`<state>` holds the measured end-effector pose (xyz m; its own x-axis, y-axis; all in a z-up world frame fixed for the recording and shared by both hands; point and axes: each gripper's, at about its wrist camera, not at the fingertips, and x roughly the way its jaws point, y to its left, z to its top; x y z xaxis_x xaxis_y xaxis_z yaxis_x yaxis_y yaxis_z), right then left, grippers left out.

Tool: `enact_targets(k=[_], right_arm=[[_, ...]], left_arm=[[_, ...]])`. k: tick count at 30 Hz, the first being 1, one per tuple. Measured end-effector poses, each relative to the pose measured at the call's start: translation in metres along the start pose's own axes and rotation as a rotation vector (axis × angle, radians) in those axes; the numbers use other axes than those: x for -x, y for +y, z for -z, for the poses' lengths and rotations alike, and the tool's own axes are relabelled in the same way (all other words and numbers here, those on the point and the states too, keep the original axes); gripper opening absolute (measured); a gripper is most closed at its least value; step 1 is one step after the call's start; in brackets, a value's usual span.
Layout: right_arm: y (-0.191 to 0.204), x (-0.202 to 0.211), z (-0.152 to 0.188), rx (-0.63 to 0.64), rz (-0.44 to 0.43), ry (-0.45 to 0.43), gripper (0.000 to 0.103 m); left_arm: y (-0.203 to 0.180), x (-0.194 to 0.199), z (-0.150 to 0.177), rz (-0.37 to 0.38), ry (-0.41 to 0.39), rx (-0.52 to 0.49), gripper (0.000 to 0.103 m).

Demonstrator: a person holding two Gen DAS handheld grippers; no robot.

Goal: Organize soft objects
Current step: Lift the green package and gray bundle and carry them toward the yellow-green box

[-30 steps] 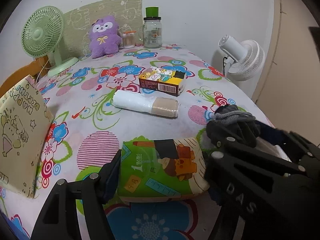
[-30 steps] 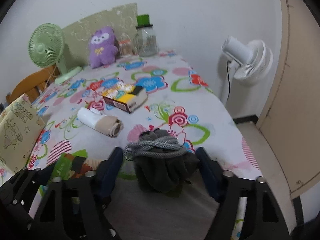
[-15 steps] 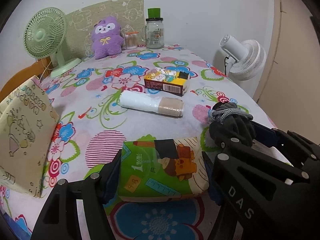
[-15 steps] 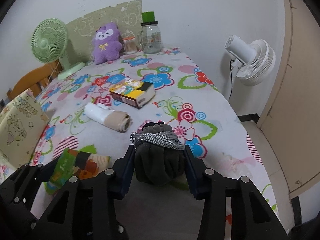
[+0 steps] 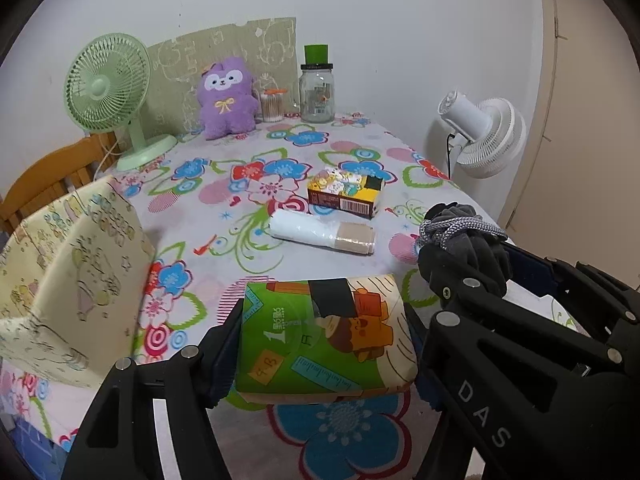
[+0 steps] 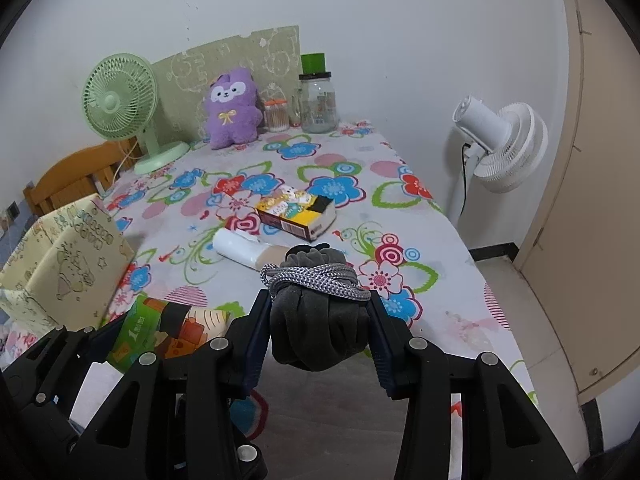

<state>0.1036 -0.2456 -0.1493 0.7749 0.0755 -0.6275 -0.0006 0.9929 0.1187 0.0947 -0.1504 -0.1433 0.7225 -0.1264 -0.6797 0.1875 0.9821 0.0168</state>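
The glass jar [image 5: 317, 94] by the wall holds something unclear.

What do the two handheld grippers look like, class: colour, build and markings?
Both the left gripper and the right gripper are matte black linkage frames with silver rivets and dark blue ribbed jaws. One bar in the left wrist view carries white letters "DAS".

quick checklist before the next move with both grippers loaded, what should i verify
1. Left gripper shut on the tissue pack, pads on both sides: ok.
2. Right gripper shut on the grey bundle: ok.
3. Cord around the bundle staying tight: cannot tell.
4. Grippers apart from each other: cannot tell, they look very near in the left wrist view.
5. Yellow box open to take soft things: cannot tell, its top is hidden.
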Motion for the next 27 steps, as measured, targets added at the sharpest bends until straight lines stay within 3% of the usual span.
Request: enact_targets(k=[27], right_arm=[[0.036, 0.069, -0.034, 0.025, 0.016, -0.08, 0.049]], left_arm=[[0.026, 0.07, -0.027, -0.042, -0.106, -0.018, 0.073]])
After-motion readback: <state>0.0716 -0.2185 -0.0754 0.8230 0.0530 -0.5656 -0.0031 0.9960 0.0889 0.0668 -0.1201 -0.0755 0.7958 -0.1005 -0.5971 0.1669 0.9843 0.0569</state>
